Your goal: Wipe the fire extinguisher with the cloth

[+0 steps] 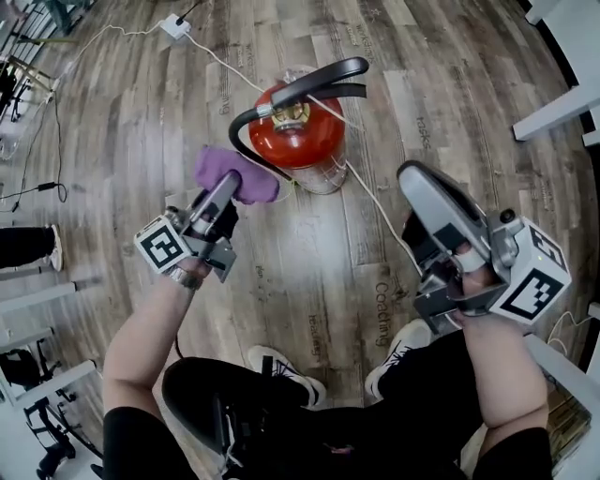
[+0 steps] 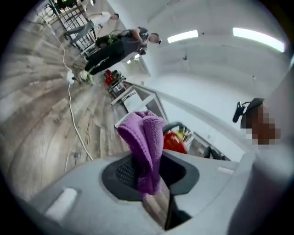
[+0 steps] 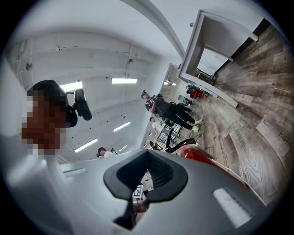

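A red fire extinguisher (image 1: 302,141) with a black lever handle (image 1: 323,77) stands upright on the wooden floor. My left gripper (image 1: 228,191) is shut on a purple cloth (image 1: 235,172), which is bunched just left of the extinguisher's body, close to its black hose. In the left gripper view the cloth (image 2: 145,137) sticks up from between the jaws of the left gripper (image 2: 149,173), with the extinguisher (image 2: 173,142) behind it. My right gripper (image 1: 417,183) hovers to the right of the extinguisher, shut and holding nothing. The right gripper view shows the right gripper (image 3: 147,178) with the extinguisher (image 3: 198,154) beyond it.
A white cable (image 1: 377,204) runs across the floor past the extinguisher to a power strip (image 1: 175,25). My shoes (image 1: 292,376) are below. White furniture (image 1: 562,103) stands at the upper right. Racks and another person's foot (image 1: 33,246) are at the left.
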`<state>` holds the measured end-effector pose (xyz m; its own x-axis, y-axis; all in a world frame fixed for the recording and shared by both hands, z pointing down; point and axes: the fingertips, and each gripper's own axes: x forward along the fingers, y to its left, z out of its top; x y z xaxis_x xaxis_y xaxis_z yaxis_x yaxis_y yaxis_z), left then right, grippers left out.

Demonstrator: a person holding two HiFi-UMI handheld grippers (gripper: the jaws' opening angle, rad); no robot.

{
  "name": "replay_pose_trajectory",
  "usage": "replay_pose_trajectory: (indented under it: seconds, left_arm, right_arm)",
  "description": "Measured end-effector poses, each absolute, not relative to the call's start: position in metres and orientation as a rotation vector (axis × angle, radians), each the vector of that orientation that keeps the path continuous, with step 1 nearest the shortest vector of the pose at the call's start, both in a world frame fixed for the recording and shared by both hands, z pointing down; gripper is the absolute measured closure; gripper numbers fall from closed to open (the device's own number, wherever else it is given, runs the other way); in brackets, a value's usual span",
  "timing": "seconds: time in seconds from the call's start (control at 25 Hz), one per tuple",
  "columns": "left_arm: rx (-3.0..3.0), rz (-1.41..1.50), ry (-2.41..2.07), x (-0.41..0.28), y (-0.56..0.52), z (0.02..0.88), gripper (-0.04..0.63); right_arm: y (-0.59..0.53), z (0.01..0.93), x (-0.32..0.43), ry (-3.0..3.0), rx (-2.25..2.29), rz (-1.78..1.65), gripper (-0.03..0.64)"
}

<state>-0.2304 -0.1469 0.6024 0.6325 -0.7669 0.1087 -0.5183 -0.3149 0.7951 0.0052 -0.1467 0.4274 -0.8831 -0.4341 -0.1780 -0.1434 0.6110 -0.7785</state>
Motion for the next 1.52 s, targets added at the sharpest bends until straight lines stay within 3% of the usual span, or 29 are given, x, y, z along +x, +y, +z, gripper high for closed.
replay_pose_trajectory:
  seconds: [0.16,0.24,0.4,0.6,0.8,1.0,1.12,1.36,1.52]
  left_arm:
    - [2.228,-0.257,-1.078,-0.255,-0.160,0.523,0.500]
    - [2.539,0.116,-1.066,-0.246,-0.168,0.491,0.500]
    - [2.925,1.242,-0.819,-0.204,-0.175,0.467,0.499]
    - [3.000,1.549,-0.602,-0.135,-0.205,0.441,0.500]
    - [3.045,2.220,-0.316,-0.091,-0.232,0.446,0.500]
    - [3.081,2.494,-0.185,-0.051,-0.233,0.433,0.500]
    - [3.104,2.471,-0.225,-0.054,-0.235,0.438,0.500]
    - [3.013,2.457,-0.444,-0.099,-0.224,0.452,0.499]
    - [2.818,2.481,-0.648,-0.165,-0.229,0.476,0.499]
  right_arm:
    - [-0.151,0.434,0.002,2.467,-0.472,-1.187,0.614]
    - [-0.153,0.435,0.002,2.478,-0.471,-1.184,0.614]
    - [-0.158,0.441,0.001,2.471,-0.487,-1.195,0.614]
    - [-0.162,0.443,-0.002,2.470,-0.509,-1.193,0.614]
    - [-0.165,0.436,0.015,2.446,-0.545,-1.158,0.614]
    - [-0.165,0.433,0.022,2.429,-0.527,-1.146,0.614]
    - [-0.164,0.437,0.019,2.431,-0.528,-1.149,0.614]
    - [-0.161,0.433,0.024,2.424,-0.534,-1.159,0.614]
    - [-0.156,0.430,0.021,2.418,-0.511,-1.176,0.614]
